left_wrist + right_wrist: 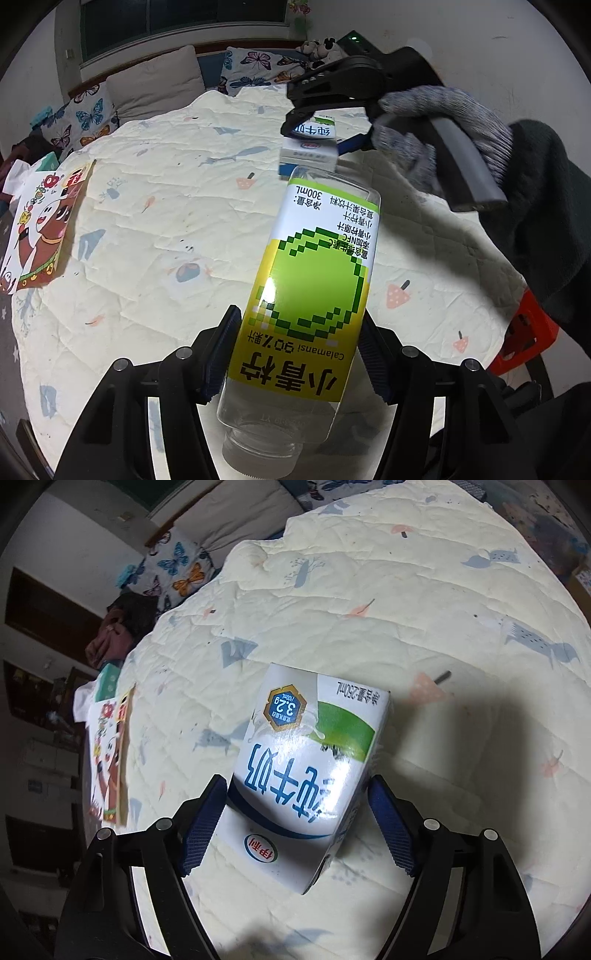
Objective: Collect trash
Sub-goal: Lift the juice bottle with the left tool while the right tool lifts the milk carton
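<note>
The clear juice bottle (306, 295) with the green and yellow label sits between the jaws of the left gripper (299, 354), both blue pads pressed against its sides, so it is held. Its capped end points back toward the camera and its far end reaches forward, above the bed (155, 206). The cap is partly cut off at the lower edge of the left view.

The white milk carton (306, 768) lies between the jaws of the right gripper (295, 819), which tilts steeply down over the quilt. The left pad touches the carton's side; a narrow gap shows at the right pad, so a firm grip cannot be told. In the left wrist view a gloved hand (439, 125) holds that gripper's handle, with a dark sleeve behind it.

Beyond the jaws, toward the left edge of the bed, lies a printed paper bag (110, 753). Butterfly pillows (88, 114) stand at the head.
</note>
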Demonstrator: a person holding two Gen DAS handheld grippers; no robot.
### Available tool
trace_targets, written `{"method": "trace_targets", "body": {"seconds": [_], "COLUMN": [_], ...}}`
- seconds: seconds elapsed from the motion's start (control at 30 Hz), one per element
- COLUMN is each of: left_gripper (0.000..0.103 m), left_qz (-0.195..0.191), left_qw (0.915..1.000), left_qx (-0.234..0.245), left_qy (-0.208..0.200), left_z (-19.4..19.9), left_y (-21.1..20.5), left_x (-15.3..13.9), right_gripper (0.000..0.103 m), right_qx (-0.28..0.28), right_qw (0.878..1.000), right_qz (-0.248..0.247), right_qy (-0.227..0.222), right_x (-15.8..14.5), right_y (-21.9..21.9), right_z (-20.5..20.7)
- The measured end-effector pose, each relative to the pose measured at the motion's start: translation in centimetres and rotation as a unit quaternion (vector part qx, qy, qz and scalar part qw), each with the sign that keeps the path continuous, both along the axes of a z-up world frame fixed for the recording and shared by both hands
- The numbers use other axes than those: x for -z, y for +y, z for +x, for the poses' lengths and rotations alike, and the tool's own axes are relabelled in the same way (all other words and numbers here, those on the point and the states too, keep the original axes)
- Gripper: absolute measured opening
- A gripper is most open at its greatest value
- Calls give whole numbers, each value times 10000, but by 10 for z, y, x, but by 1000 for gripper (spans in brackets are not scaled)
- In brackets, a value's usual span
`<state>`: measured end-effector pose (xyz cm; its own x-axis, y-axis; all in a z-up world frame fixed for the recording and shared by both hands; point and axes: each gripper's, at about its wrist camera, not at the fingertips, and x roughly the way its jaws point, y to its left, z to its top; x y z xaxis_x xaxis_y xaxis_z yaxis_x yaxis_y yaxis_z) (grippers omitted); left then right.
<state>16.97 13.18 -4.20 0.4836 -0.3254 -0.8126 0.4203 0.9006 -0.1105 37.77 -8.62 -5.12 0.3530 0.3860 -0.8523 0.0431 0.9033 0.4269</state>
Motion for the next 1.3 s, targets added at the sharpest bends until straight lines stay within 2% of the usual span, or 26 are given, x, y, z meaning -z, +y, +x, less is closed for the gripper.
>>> {"method": "trace_targets", "body": {"seconds": [0.03,0.1,0.3,0.37,0.4,0.53,0.63,0.77,0.97,1.07,1.3], "left_gripper": [60,60,59,59,59,59,59,59,59,58,57], "left_qz": [-7,1,-41,-31,-42,-56,-55,-175,-188,-189,-177], "left_qw": [10000,10000,10000,10000,10000,10000,10000,9998,9998,9998,9998], "left_qx": [21,60,72,38,29,28,22,-58,-60,-63,-74], "left_qy": [-5,-20,2,10,25,36,-3,29,89,91,114], "left_z": [0,0,2,2,2,1,0,-1,-3,-2,-1], "left_y": [-3,-9,-21,-22,-22,-18,-13,-2,4,5,-2], "left_x": [0,-2,-4,-4,-4,-4,-5,-3,3,3,4], "right_gripper": [44,43,46,56,65,71,73,82,82,75,74], "right_qx": [-63,-136,-346,-342,-322,-171,-14,164,301,278,48], "right_qw": [10000,9997,9992,9992,9993,9997,9997,9994,9971,9963,9983], "right_qz": [40,209,196,198,178,140,218,-171,-560,-693,-515], "right_qy": [-18,18,20,-18,-40,-78,117,234,409,414,256], "right_x": [-1,-1,-1,-3,-4,-8,-3,3,19,21,13], "right_y": [-2,-11,-25,-23,-22,-9,2,17,29,29,16], "right_z": [-2,-7,-17,-17,-16,-7,3,14,21,20,8]}}
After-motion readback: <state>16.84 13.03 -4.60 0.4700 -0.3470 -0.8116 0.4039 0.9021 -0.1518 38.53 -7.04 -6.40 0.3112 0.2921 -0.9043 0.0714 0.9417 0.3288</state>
